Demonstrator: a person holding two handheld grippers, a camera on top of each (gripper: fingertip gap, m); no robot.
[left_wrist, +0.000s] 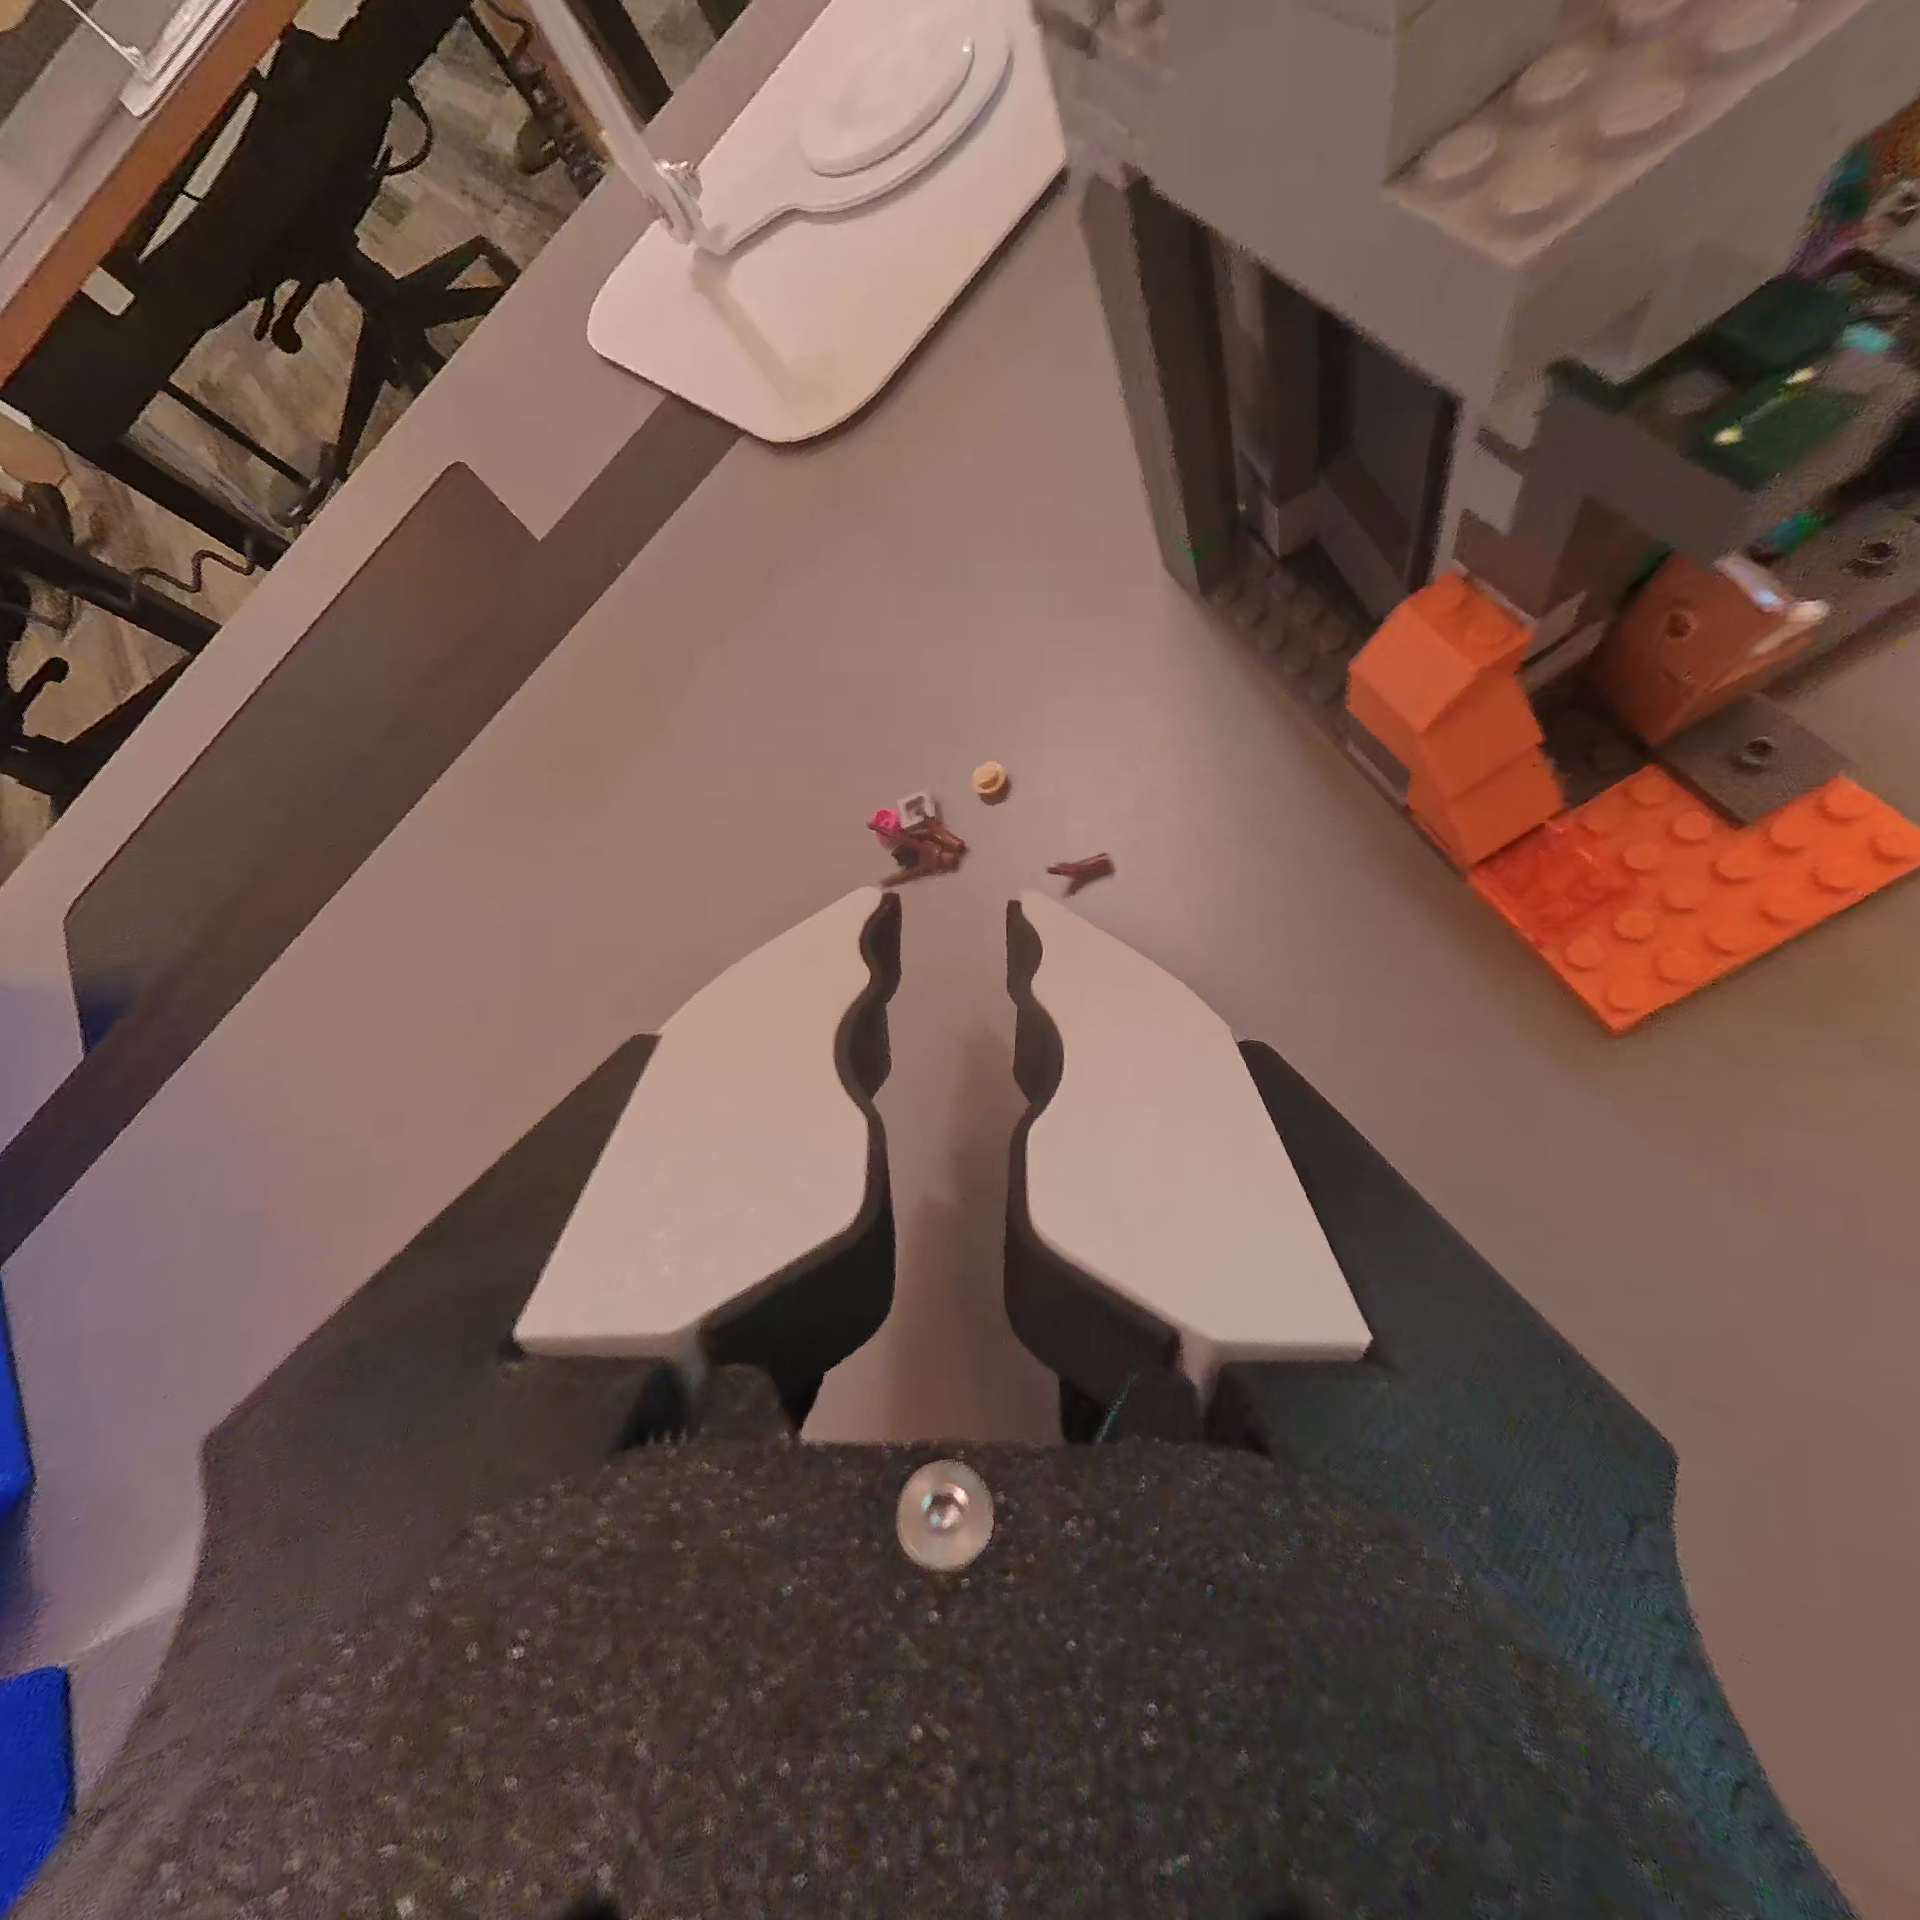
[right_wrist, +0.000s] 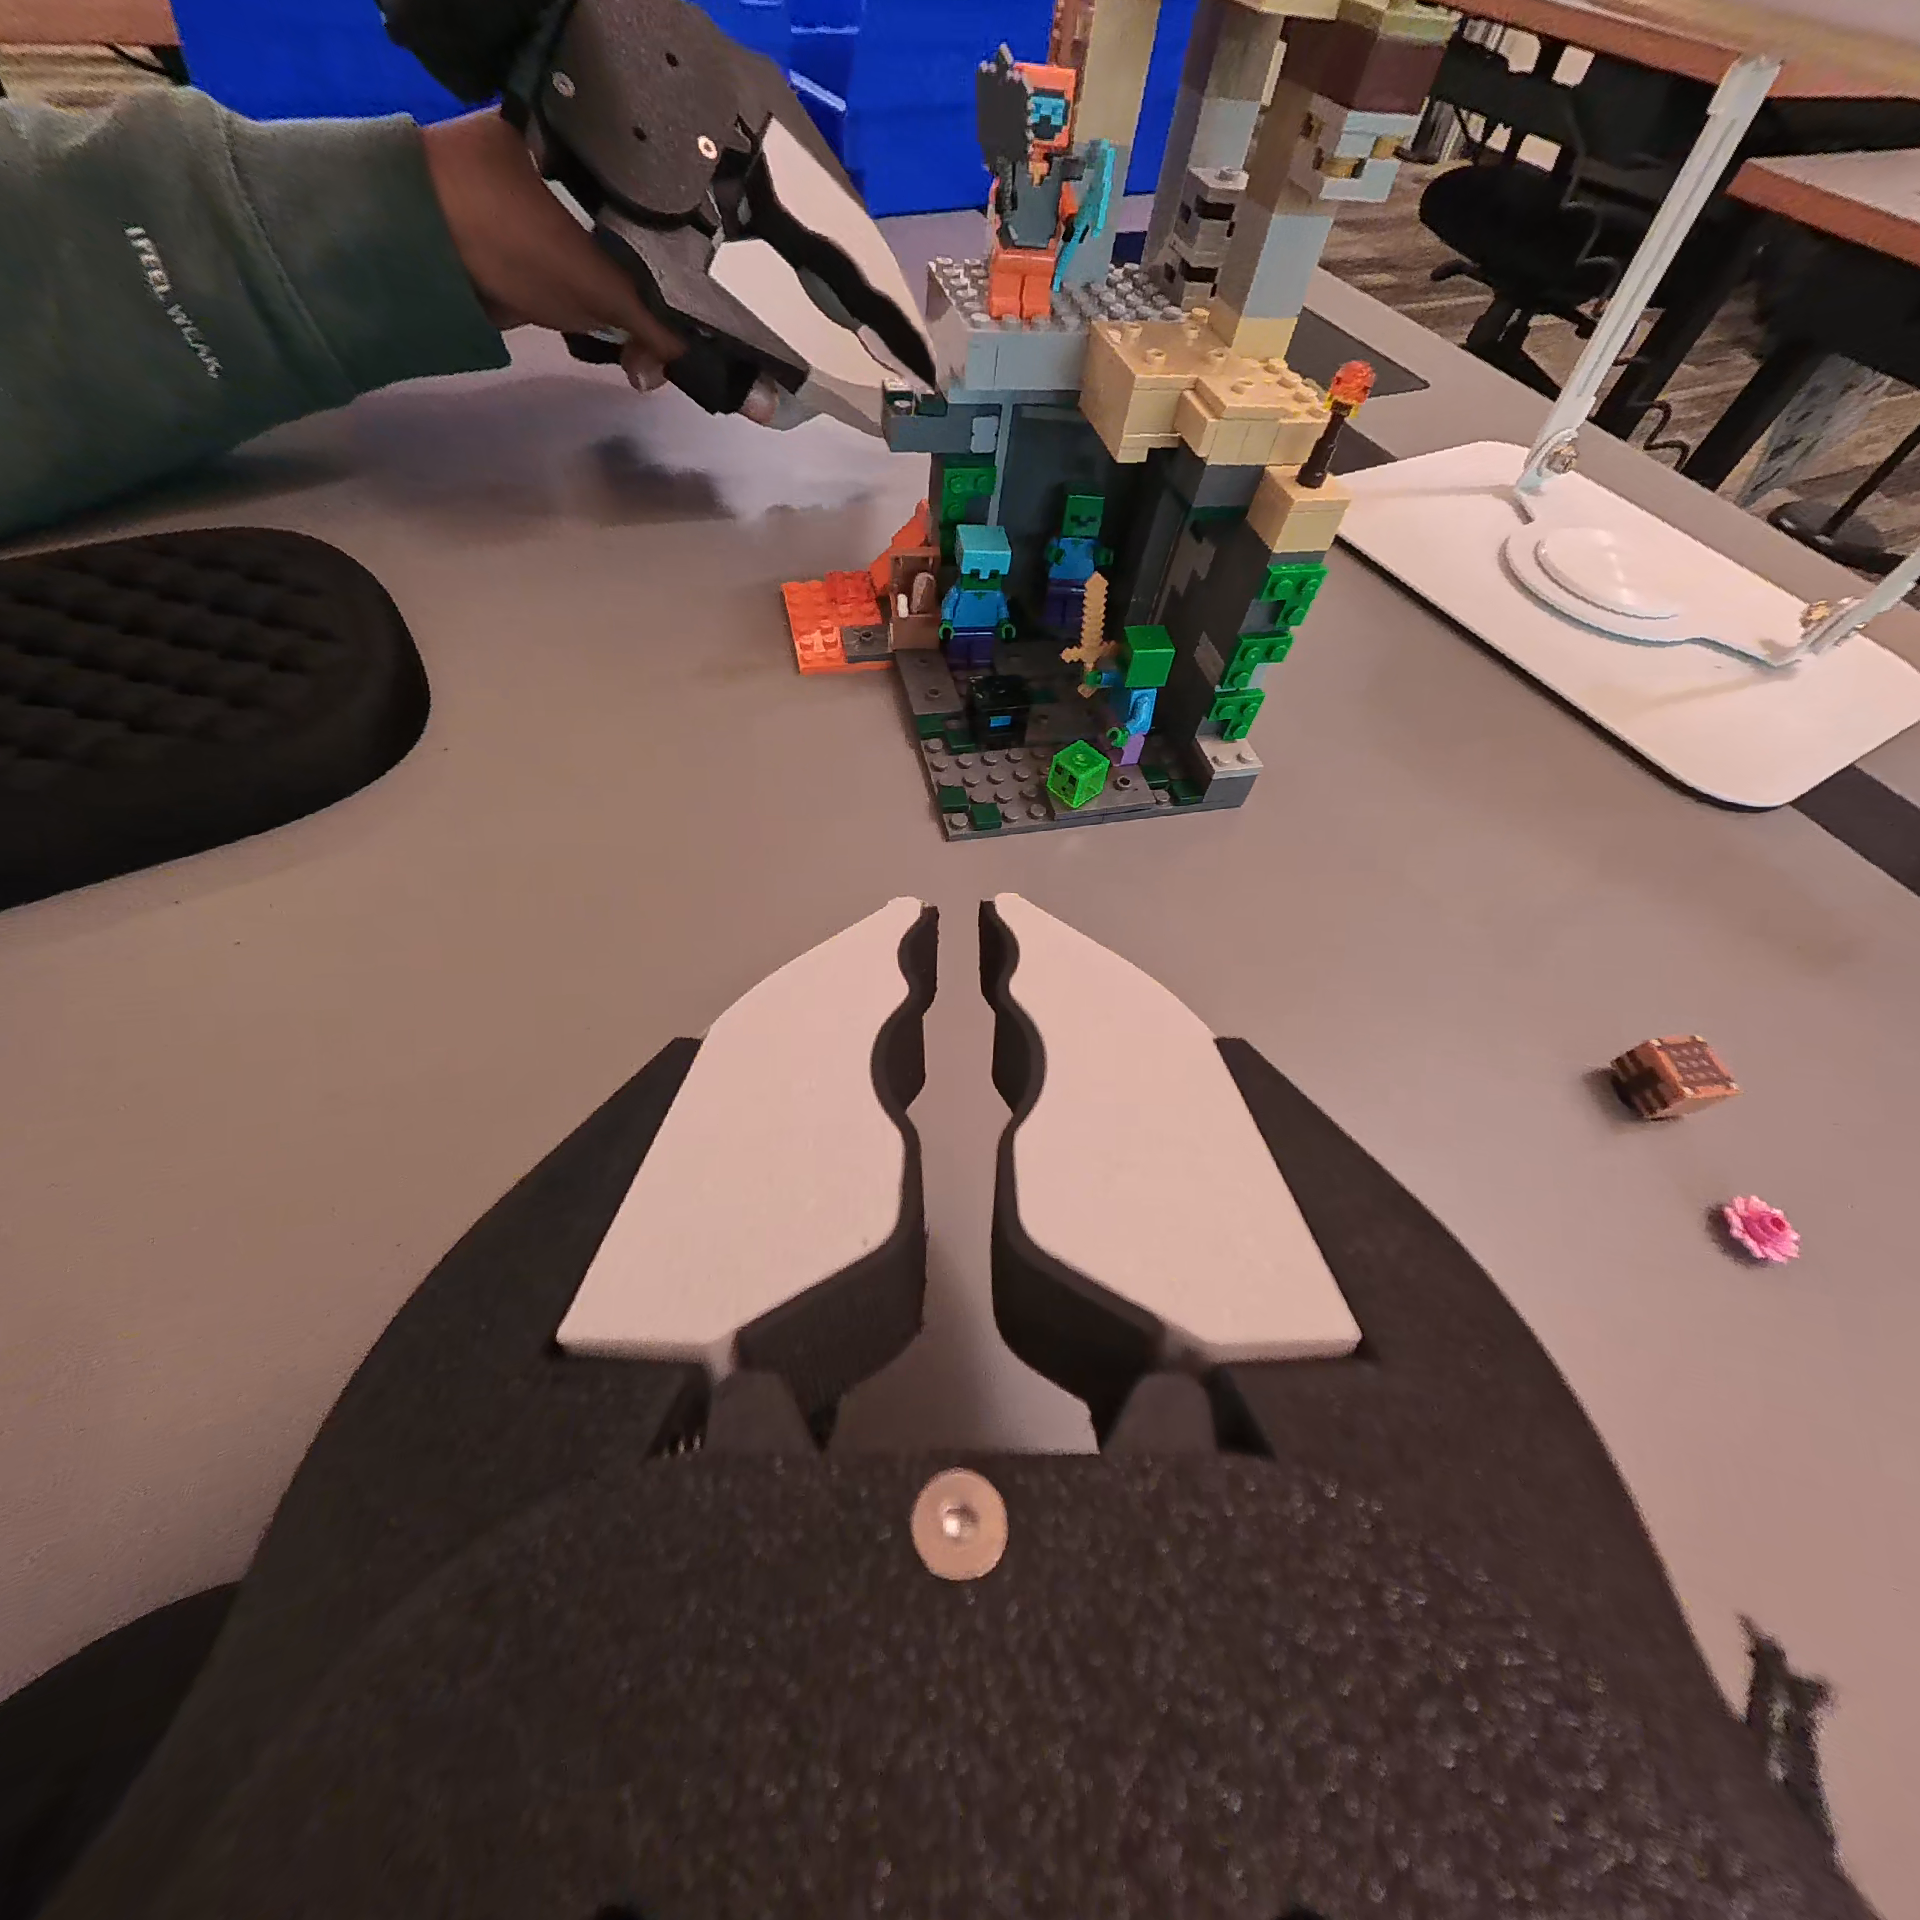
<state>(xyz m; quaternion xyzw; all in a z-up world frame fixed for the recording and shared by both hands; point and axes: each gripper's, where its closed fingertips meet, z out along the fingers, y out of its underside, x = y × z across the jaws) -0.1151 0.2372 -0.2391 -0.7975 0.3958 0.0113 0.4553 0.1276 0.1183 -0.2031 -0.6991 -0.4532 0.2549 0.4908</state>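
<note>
The multicoloured toy-brick dungeon model (right_wrist: 1091, 582) stands on the grey tabletop (right_wrist: 623, 883) at 12 o'clock from my right gripper (right_wrist: 959, 909), well apart from it. That gripper hangs over bare tabletop, its white fingers (right_wrist: 800, 1122) slightly parted with nothing between them. At 3 o'clock lie a small brown brick cube (right_wrist: 1673, 1075) and a pink flower piece (right_wrist: 1758, 1229). My left gripper (left_wrist: 945, 902) is spread and empty, tips at the upper left edge of the model in the right wrist view. In its own view, tiny brown, pink and tan loose pieces (left_wrist: 925, 836) lie beyond its tips, and an orange studded plate (left_wrist: 1704, 894) sits at 2 o'clock. A white lamp base (right_wrist: 1662, 623) rests at 1 o'clock.
</note>
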